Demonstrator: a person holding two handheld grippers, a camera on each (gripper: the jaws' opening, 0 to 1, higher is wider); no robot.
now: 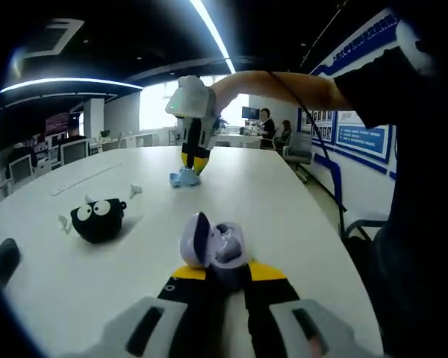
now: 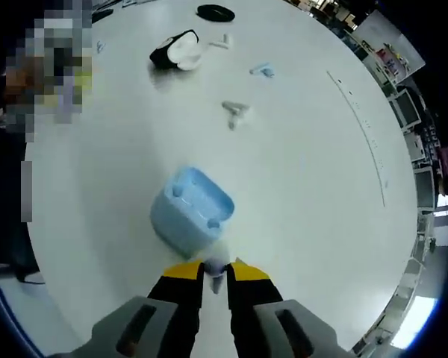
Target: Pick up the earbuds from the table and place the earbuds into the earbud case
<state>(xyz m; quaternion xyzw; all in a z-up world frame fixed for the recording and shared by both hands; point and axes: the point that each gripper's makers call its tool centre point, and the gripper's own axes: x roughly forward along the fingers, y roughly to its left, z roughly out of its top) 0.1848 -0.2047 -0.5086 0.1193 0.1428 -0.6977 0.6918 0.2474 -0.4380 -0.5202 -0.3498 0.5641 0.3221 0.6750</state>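
Note:
My left gripper (image 1: 216, 270) is shut on an open lilac earbud case (image 1: 213, 245), lid up, held low over the white table (image 1: 284, 209). Farther off, the right gripper (image 1: 193, 165) points down at an open light-blue case (image 1: 182, 177). In the right gripper view the right gripper (image 2: 215, 277) is shut on a small pale earbud (image 2: 217, 267), right at the near edge of the light-blue case (image 2: 191, 210). A loose pale earbud (image 2: 235, 110) and a blue earbud (image 2: 263, 71) lie beyond it on the table.
A black case with cartoon eyes (image 1: 98, 219) sits to the left with white earbuds (image 1: 135, 189) beside it; it appears open (image 2: 175, 48) in the right gripper view. A black oval object (image 2: 215, 13) lies farther away. The person's arm (image 1: 284, 86) reaches over the table. Chairs stand beyond.

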